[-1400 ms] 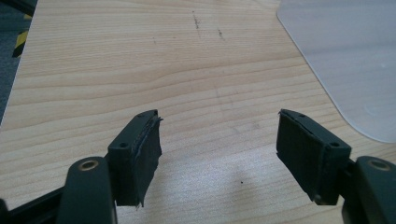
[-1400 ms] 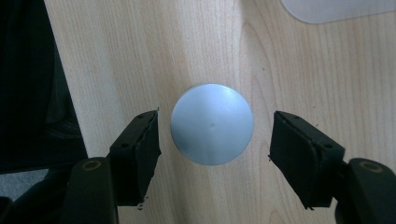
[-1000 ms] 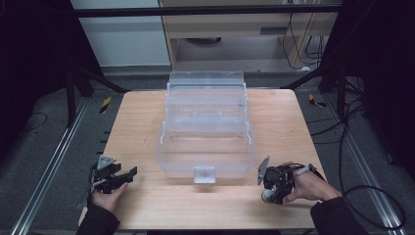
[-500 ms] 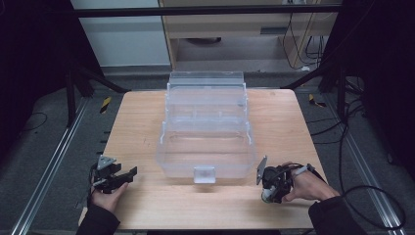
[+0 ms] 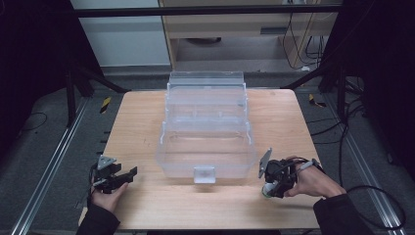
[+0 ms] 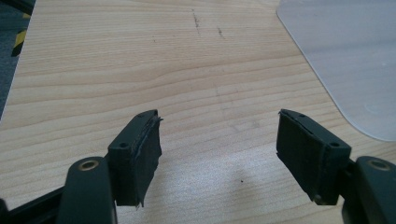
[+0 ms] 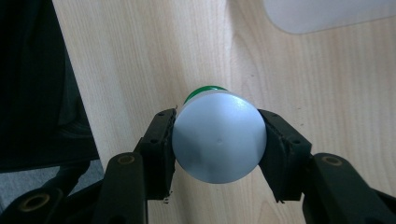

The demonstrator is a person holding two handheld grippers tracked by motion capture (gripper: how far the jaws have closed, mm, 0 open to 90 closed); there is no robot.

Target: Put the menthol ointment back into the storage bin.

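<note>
A clear plastic tiered box (image 5: 206,127) stands open in the middle of the wooden table (image 5: 142,122). My right gripper (image 5: 270,186) is at the front right of the table, shut on a small bottle with a white cap (image 7: 218,136) and a green body (image 7: 201,91); the jaws press on both sides of the cap. The bottle (image 5: 267,191) stands upright near the table's front edge. My left gripper (image 5: 128,174) rests at the front left, open, with only bare wood between its pads (image 6: 140,154). A corner of the clear box (image 6: 345,60) lies beyond it.
A latch tab (image 5: 204,174) sticks out of the box's front wall. Black frame posts and metal rails flank the table. Cables trail on the floor at the right. The table's near edge (image 7: 79,93) runs close beside the bottle.
</note>
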